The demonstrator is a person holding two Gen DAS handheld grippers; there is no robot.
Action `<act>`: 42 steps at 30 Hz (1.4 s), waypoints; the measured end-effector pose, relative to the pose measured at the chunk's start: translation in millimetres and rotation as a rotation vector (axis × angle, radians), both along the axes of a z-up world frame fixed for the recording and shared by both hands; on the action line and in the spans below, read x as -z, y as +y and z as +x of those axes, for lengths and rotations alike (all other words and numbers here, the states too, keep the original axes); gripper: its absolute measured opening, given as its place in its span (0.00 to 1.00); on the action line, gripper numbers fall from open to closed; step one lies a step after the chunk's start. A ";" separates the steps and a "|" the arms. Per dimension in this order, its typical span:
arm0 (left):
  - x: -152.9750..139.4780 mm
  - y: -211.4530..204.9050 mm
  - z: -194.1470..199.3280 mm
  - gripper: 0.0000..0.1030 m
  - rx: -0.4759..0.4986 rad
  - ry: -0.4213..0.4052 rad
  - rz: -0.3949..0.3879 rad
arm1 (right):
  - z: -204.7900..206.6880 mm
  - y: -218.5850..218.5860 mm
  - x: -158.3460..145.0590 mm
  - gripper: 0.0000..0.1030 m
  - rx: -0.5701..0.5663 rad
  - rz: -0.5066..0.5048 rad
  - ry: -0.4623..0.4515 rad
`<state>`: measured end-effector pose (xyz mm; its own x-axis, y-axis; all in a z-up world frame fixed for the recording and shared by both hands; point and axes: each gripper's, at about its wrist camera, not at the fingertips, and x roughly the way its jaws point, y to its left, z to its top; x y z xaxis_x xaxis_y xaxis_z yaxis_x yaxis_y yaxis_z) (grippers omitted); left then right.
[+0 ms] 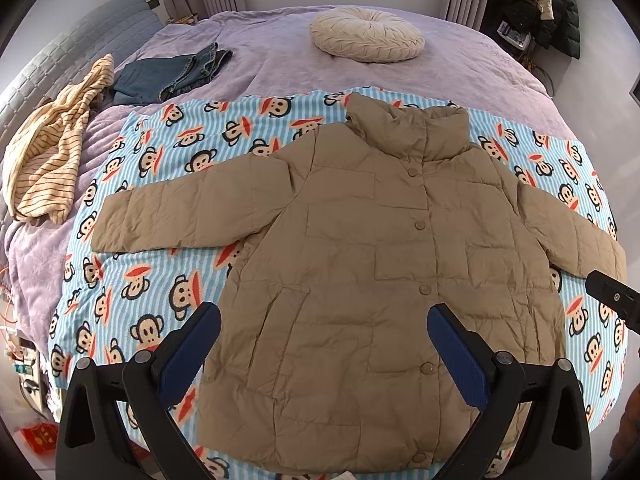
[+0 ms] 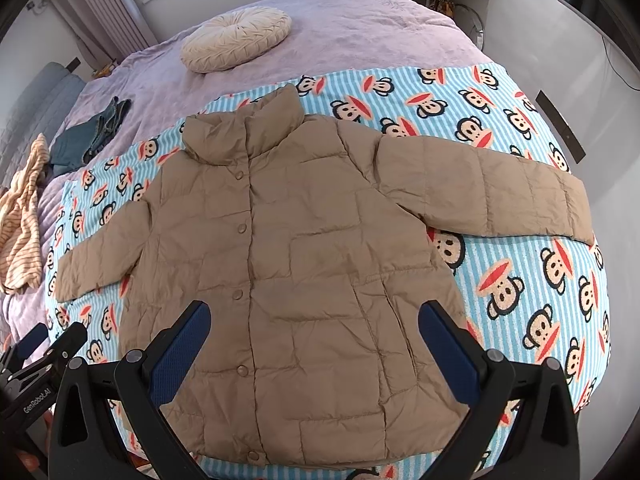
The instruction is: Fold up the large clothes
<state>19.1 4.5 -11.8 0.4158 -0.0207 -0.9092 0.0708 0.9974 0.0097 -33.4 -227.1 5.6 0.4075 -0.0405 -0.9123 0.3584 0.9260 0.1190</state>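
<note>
A tan quilted puffer jacket (image 1: 360, 260) lies flat, front up and buttoned, sleeves spread, on a blue striped monkey-print blanket (image 1: 152, 280). It also shows in the right wrist view (image 2: 300, 264). My left gripper (image 1: 324, 316) is open and empty, held above the jacket's lower left part. My right gripper (image 2: 316, 312) is open and empty, above the jacket's lower right part. The right gripper's tip shows at the right edge of the left wrist view (image 1: 616, 300). The left gripper shows at the lower left of the right wrist view (image 2: 36, 364).
The blanket (image 2: 520, 240) lies on a bed with a lilac cover (image 1: 280, 60). A round cream cushion (image 1: 366, 34) lies at the far end. Folded jeans (image 1: 172, 74) and a striped yellow garment (image 1: 52, 148) lie at the left. Coats (image 1: 536, 0) hang at the back right.
</note>
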 end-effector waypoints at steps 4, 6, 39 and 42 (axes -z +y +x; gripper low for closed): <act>0.6 1.1 -0.4 1.00 -0.002 0.000 0.001 | 0.2 -0.1 -0.1 1.00 0.000 0.002 0.001; 1.3 2.8 -1.3 1.00 -0.002 0.000 0.001 | 0.6 0.1 -0.2 1.00 0.000 0.001 0.001; 1.2 4.0 -1.1 1.00 -0.002 0.003 0.002 | 0.8 0.7 -0.4 1.00 0.000 0.004 0.004; 1.1 3.8 -1.0 1.00 -0.003 0.003 0.001 | 0.7 0.6 0.1 1.00 0.000 0.005 0.004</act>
